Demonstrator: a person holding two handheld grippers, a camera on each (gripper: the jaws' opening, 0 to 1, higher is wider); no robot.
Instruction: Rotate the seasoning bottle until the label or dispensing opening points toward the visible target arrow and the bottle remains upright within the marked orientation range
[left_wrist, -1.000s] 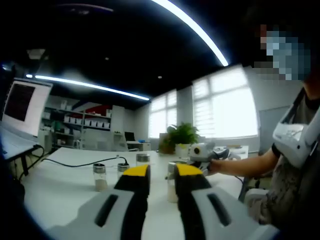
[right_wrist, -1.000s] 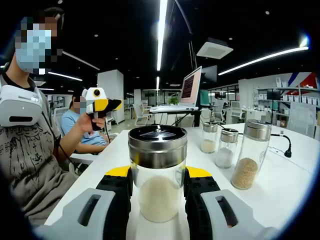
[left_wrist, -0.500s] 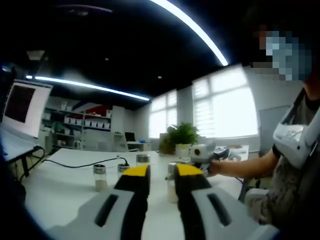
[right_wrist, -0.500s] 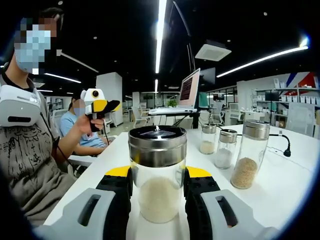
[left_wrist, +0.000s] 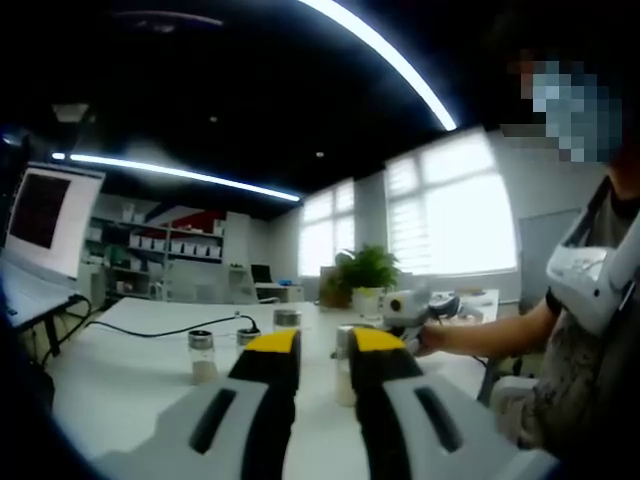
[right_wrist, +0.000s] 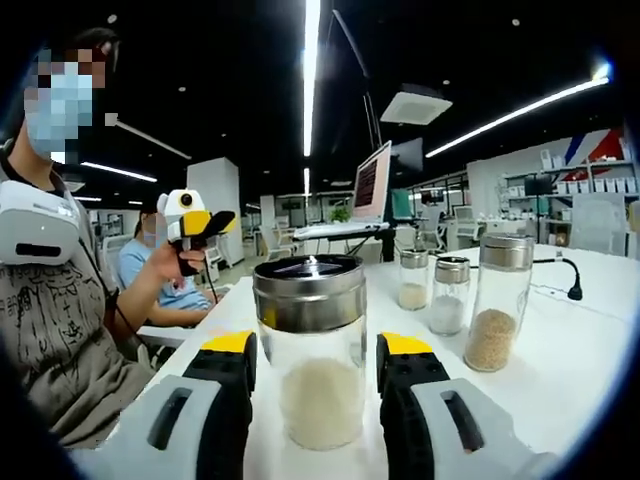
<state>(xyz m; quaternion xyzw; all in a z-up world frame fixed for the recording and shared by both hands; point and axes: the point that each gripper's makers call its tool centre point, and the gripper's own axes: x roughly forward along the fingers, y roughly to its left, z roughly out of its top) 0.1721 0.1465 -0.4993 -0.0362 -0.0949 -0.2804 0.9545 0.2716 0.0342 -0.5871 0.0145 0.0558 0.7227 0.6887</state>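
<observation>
A clear glass seasoning bottle (right_wrist: 310, 370) with a steel lid and pale grains stands upright on the white table (right_wrist: 590, 350), between the jaws of my right gripper (right_wrist: 316, 345). The jaws are open, and a narrow gap shows beside the glass on the right. In the left gripper view the same bottle (left_wrist: 343, 372) peeks out just behind my left gripper (left_wrist: 325, 342), whose jaws are close together with nothing held. The person's hand holds that left gripper (right_wrist: 222, 217) up at the left of the right gripper view. No arrow mark is visible.
Three more shaker bottles stand further along the table: two small ones (right_wrist: 413, 280) (right_wrist: 450, 293) and a taller one (right_wrist: 498, 300) with brownish grains. A monitor (right_wrist: 372, 185) and a black cable (left_wrist: 150, 328) are beyond. A potted plant (left_wrist: 365, 270) sits at the far end.
My right gripper's jaws have spread a little and let go of the seasoning bottle, which still stands upright. The left gripper has barely moved.
</observation>
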